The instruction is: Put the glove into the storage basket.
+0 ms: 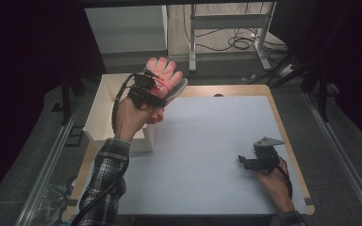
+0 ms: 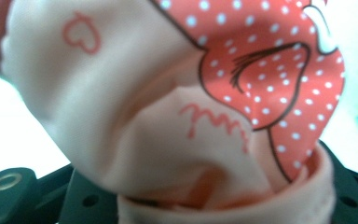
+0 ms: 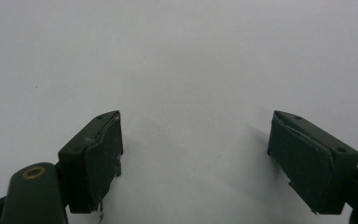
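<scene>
Along the bottom edge of the high view two forearms come in, one in a plaid sleeve [image 1: 104,181] at lower left and a bare one at lower right. Low on the right of the frame the right gripper [image 1: 248,161] rests on the white table top [image 1: 207,141], and in the right gripper view its jaws stand wide apart with nothing but bare white surface between them. Farther up and to the left, the left gripper [image 1: 162,89] is raised above the table's left edge, and it is clamped on a pink glove [image 1: 166,74] whose fingers fan out toward the top of the frame. In the left gripper view the glove [image 2: 177,107] crowds right up to the lens: pale pink cloth with a red heart outline, a red patch with white dots, and the cuff bunched at the bottom where the jaws meet. Just behind and below the raised hand, at the upper left of the table, sits an open white box [image 1: 104,113]; what lies inside it cannot be made out. Beyond the table, at the top of the frame, are a metal stand and loose cables on the floor. As a judgement, the pick-up is done and the glove is in carriage; what is left is to set it down, whether on the table or in the box, which cannot be told.
</scene>
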The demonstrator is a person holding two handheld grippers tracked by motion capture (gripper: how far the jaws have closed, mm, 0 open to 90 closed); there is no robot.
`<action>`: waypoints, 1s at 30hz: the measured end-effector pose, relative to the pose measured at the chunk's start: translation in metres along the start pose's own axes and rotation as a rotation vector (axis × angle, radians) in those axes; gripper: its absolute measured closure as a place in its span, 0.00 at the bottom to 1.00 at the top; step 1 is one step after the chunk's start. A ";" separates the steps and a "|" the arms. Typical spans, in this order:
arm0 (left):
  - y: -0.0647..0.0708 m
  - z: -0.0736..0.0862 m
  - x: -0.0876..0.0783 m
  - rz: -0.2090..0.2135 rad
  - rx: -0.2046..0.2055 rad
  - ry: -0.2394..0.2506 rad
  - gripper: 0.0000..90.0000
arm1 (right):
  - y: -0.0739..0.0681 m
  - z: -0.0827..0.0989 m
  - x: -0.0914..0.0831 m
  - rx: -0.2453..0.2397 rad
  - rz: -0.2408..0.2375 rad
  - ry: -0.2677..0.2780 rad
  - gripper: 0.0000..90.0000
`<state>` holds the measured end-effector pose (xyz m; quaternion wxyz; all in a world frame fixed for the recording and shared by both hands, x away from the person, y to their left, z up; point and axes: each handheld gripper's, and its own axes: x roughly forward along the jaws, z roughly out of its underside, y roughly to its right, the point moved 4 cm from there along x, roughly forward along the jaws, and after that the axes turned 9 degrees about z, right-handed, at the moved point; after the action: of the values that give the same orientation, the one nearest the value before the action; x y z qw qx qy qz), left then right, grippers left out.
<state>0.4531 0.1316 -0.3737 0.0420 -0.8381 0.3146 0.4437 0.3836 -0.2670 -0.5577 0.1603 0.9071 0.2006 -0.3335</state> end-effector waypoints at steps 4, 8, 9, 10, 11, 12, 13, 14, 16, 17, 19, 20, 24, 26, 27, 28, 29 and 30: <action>-0.012 0.002 -0.007 -0.019 -0.023 0.008 0.56 | 0.000 0.000 0.000 0.000 0.000 0.000 0.20; -0.024 0.005 -0.013 -0.044 -0.051 0.019 0.56 | 0.000 0.000 0.000 0.000 0.000 0.000 0.20; -0.027 0.006 -0.014 -0.050 -0.058 0.022 0.56 | 0.000 0.000 0.000 0.000 0.000 0.000 0.20; -0.030 0.007 -0.016 -0.058 -0.063 0.025 0.56 | 0.000 0.000 0.000 -0.002 0.001 0.002 0.20; -0.033 0.008 -0.017 -0.066 -0.071 0.032 0.56 | 0.000 0.000 0.000 -0.002 0.001 0.002 0.20; -0.037 0.009 -0.019 -0.076 -0.080 0.038 0.56 | 0.000 0.000 0.000 -0.001 0.001 0.001 0.20; -0.040 0.010 -0.020 -0.083 -0.087 0.038 0.56 | 0.000 0.000 0.000 -0.001 0.001 0.001 0.20; -0.047 0.013 -0.021 -0.098 -0.107 0.043 0.56 | 0.000 0.000 0.000 -0.001 0.001 0.001 0.20; -0.054 0.016 -0.023 -0.116 -0.122 0.043 0.56 | 0.000 0.000 0.000 -0.001 0.002 0.001 0.20; -0.057 0.017 -0.023 -0.126 -0.129 0.045 0.56 | 0.000 0.000 0.000 -0.001 0.002 0.001 0.20; -0.061 0.019 -0.023 -0.136 -0.135 0.045 0.56 | 0.000 0.000 0.000 -0.001 0.002 0.001 0.20; -0.064 0.020 -0.023 -0.142 -0.143 0.047 0.56 | 0.000 0.000 0.000 -0.001 0.002 0.001 0.20; -0.079 0.029 -0.017 -0.174 -0.169 0.046 0.55 | 0.000 0.000 0.000 -0.001 0.002 0.001 0.20; -0.083 0.031 -0.014 -0.182 -0.170 0.042 0.55 | 0.000 0.000 0.000 -0.001 0.002 0.001 0.20; -0.088 0.034 -0.010 -0.197 -0.176 0.044 0.55 | 0.000 0.000 0.000 -0.001 0.002 0.001 0.20; -0.088 0.034 -0.010 -0.197 -0.176 0.044 0.55 | 0.000 0.000 0.000 -0.001 0.002 0.001 0.20; -0.090 0.035 -0.007 -0.200 -0.181 0.047 0.55 | 0.000 0.000 0.000 -0.001 0.002 0.001 0.20; -0.092 0.036 -0.005 -0.207 -0.184 0.048 0.54 | 0.000 0.000 0.000 -0.001 0.002 0.001 0.20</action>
<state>0.4773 0.2200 -0.4110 0.0031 -0.8768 0.1854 0.4437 0.3837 -0.2671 -0.5578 0.1608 0.9075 0.1999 -0.3327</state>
